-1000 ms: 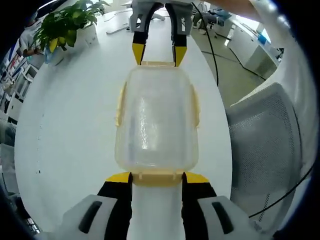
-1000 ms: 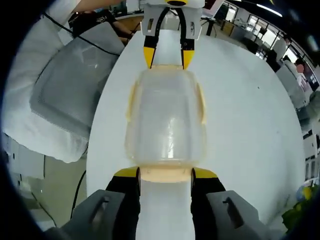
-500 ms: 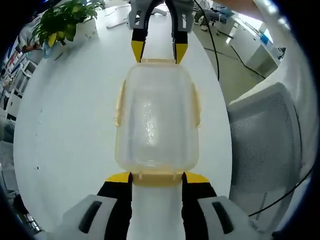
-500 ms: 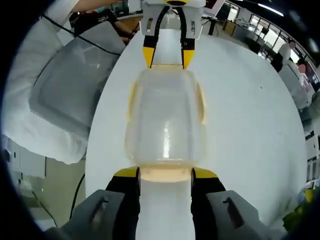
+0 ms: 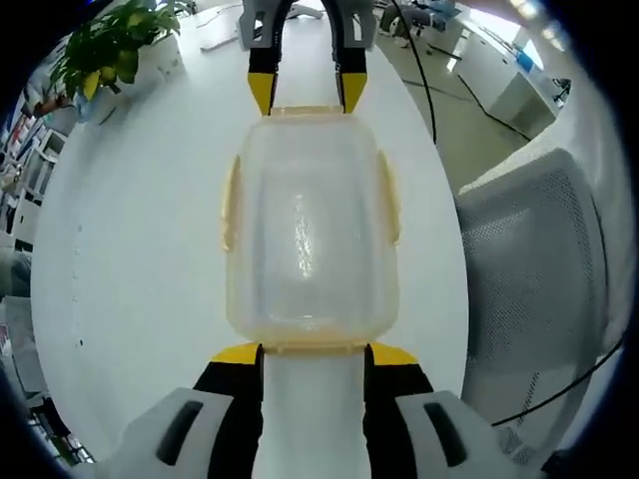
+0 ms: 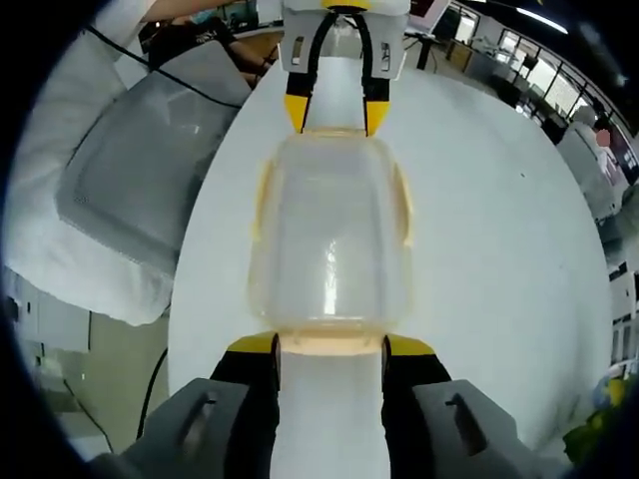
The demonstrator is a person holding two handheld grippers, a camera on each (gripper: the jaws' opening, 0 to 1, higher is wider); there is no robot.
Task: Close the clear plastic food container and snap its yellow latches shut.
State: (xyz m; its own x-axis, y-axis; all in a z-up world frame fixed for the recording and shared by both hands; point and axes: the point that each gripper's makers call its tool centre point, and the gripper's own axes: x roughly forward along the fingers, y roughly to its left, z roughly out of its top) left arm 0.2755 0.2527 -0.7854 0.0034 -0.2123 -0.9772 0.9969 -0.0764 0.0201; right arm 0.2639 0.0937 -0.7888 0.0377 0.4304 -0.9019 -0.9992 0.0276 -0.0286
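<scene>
Bracketing container [image 5: 310,235] ends, L [image 5: 314,351] & R [image 6: 330,351] fingers spread | plant [image 5: 105,52] L view

I see a clear, glossy plastic container [image 5: 308,230] on a smooth matt white desk [image 5: 140,230], beside a mesh-fabric chair [image 5: 529,279].

Both views are bright and evenly lit from overhead. A streak of glare runs down the clear container [image 5: 308,239], just ahead of the tongs, and a softer one shows in the right gripper view [image 6: 332,239]. The white bench [image 5: 140,249] is nearly washed out, with faint shadows. Fisheye bending curves everything toward the edges, where detail softens.
</scene>
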